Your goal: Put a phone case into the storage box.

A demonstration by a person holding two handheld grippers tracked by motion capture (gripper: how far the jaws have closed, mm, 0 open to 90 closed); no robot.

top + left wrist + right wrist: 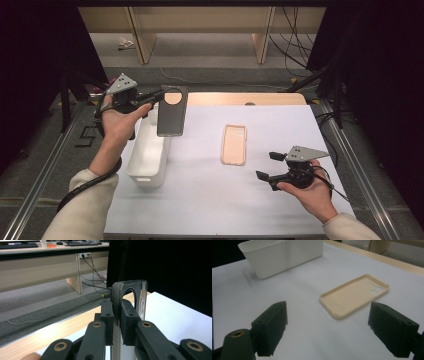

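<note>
My left gripper (159,96) is shut on the top edge of a dark phone case (171,116), which hangs in the air over the far end of a white bin (148,155). In the left gripper view the two jaws pinch the thin dark case (130,287) edge-on, with its round camera cut-out above them. A beige phone case (234,144) lies open side up in the middle of the white table. My right gripper (269,166) stands open near the table's right front, a little short of the beige case (354,295), nothing between its fingers.
The white bin (283,255) stands along the table's left side. A wooden strip (250,98) runs along the far edge of the table. Cables lie on the floor behind, and metal rails flank both sides.
</note>
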